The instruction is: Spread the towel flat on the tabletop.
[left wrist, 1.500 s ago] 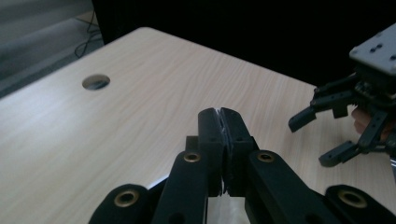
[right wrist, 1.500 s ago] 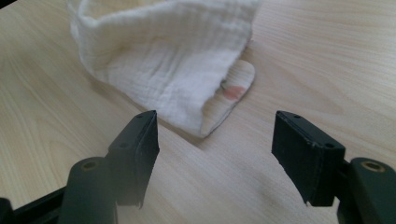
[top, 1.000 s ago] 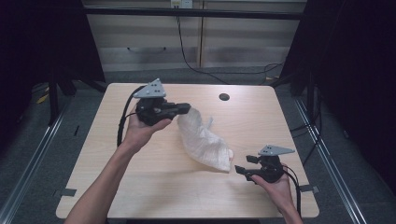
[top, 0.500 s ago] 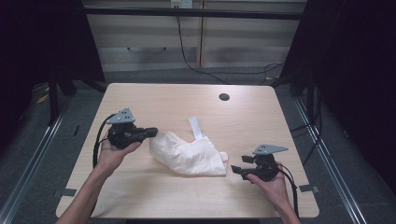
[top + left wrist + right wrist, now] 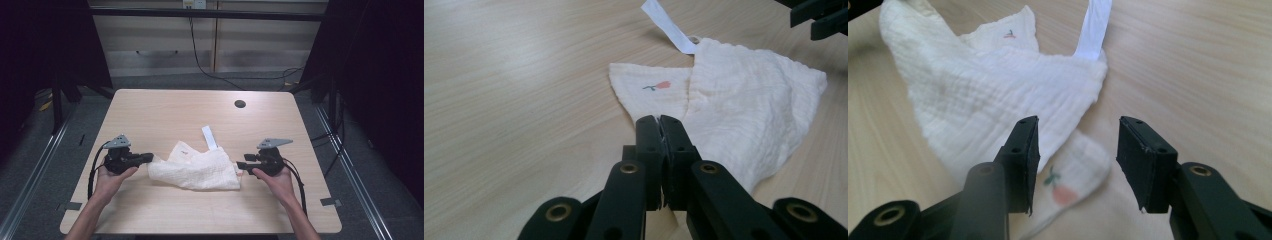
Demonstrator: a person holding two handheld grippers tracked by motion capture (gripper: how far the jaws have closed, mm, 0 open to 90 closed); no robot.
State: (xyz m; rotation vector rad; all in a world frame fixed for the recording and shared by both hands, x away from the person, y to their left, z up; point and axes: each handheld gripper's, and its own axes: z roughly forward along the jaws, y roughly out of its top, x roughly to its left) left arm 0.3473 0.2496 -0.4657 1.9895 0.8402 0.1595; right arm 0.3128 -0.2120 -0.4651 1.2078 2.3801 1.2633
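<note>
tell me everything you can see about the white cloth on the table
The white cloth is a crinkled, gauze-like cream fabric, folded loosely into a rumpled heap on the wooden table. A flat white ribbon tag sticks out from its far edge, and small red flower prints show on two corners. The left gripper is shut on its left edge. The right gripper, whose jaws have just been closing, straddles the other printed corner without pressing on it.

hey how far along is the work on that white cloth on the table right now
Done: the white cloth lies crumpled on the table, its tag sticking out. In hand: the left gripper is shut on one corner; the right gripper has just been closing, its jaws not yet pressing the corner with the small red print between them. Left: probably gripping that corner, then spreading or folding the cloth.
</note>
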